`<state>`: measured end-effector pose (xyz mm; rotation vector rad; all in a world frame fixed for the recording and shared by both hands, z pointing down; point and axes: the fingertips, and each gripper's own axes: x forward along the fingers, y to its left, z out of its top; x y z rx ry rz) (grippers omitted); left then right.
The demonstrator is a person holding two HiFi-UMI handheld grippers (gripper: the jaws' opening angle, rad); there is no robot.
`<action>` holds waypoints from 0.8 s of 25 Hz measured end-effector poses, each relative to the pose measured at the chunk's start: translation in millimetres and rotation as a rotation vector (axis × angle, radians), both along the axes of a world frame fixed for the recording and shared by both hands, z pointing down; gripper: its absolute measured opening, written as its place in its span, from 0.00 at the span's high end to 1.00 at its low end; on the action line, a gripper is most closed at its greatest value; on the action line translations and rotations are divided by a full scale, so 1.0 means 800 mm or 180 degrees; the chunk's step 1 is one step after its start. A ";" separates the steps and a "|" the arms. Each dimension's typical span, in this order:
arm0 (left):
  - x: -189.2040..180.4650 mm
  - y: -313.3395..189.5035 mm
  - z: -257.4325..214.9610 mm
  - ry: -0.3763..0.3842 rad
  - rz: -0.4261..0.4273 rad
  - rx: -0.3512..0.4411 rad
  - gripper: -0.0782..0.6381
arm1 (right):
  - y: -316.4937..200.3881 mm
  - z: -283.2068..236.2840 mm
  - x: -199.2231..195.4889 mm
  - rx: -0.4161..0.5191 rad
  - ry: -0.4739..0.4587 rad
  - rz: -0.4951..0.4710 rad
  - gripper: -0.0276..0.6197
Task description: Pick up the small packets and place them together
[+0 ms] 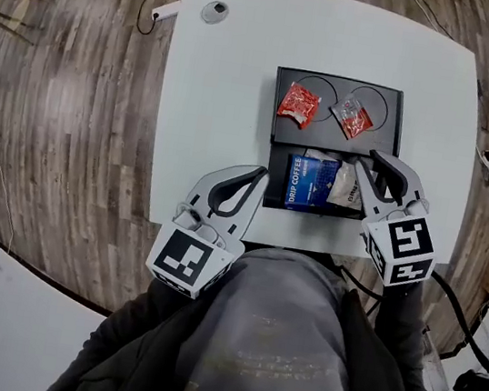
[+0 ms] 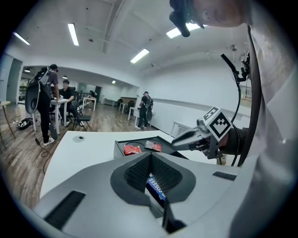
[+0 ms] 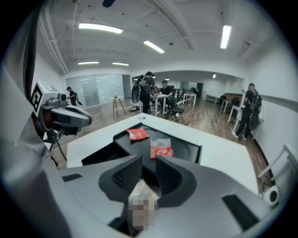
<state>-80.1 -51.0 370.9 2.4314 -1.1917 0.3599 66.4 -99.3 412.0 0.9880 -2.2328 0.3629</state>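
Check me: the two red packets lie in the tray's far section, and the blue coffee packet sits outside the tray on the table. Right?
No. The blue coffee packet lies inside the tray, in its near section, not on the table; the head view shows it. The two red packets do lie in the far section.
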 end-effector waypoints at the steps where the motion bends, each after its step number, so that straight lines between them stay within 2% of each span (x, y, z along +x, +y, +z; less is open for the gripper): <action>1: 0.005 0.002 0.001 -0.0002 0.0036 0.0001 0.89 | 0.015 0.015 0.005 -0.0163 0.0038 -0.0041 0.81; 3: 0.014 0.005 0.001 -0.0014 0.0098 0.0007 0.89 | 0.038 0.046 0.011 -0.0421 0.0184 -0.0112 0.81; 5: 0.020 0.008 -0.001 -0.0031 0.0138 0.0007 0.89 | 0.053 0.070 0.009 -0.0559 0.0352 -0.0208 0.80; 9: 0.021 0.012 -0.001 -0.0065 0.0136 -0.0011 0.89 | 0.064 0.095 -0.006 -0.0663 0.0634 -0.0438 0.67; 11: 0.017 0.014 0.000 -0.0080 0.0099 -0.0027 0.89 | 0.066 0.104 -0.007 -0.0685 0.0816 -0.0544 0.65; 20: 0.005 0.003 0.014 -0.0021 0.0028 -0.0116 0.89 | 0.072 0.133 -0.003 -0.1054 0.1420 -0.0707 0.64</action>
